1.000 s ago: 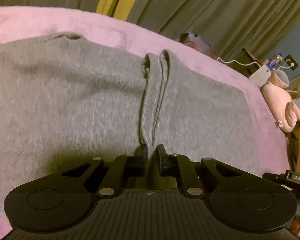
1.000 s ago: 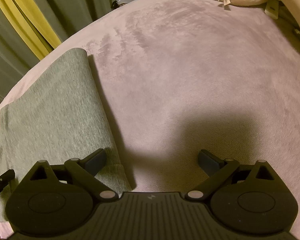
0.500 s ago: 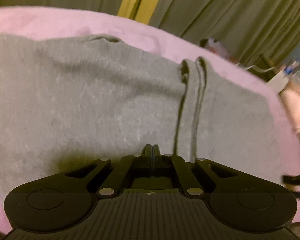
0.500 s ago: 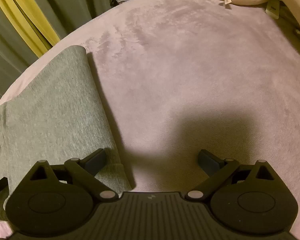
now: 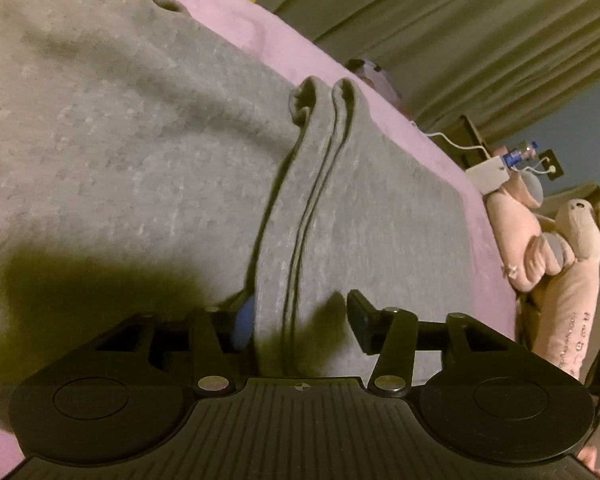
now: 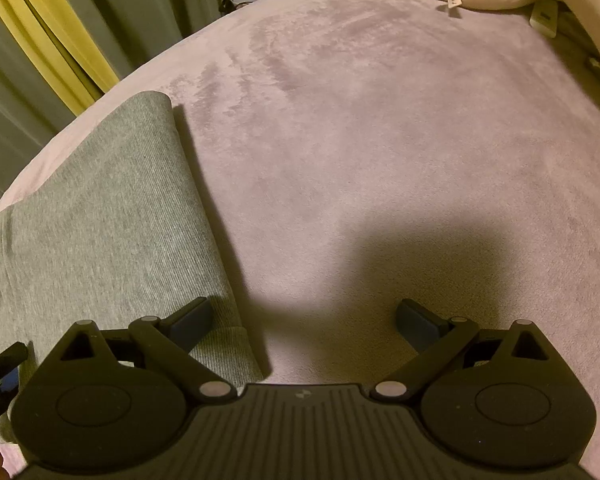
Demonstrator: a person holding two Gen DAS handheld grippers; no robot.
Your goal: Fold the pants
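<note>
1. Left wrist view: the grey pants lay spread on the pink bed, filling most of the frame. A raised pleat of fabric ran straight away from the left tool toward the far edge. That tool's jaws had just been opening; they stood part-spread, the pleat between them but no longer pinched.
2. Right wrist view: the pants' rolled fold edge ran long-axis away from the camera, angling toward the curtains. The right tool hovered wide open, its left pad over the cloth's near corner, gripping nothing.
3. Progress, as I judged it: one fold looked made, but that wrinkle needed smoothing and further folding remained.
</note>
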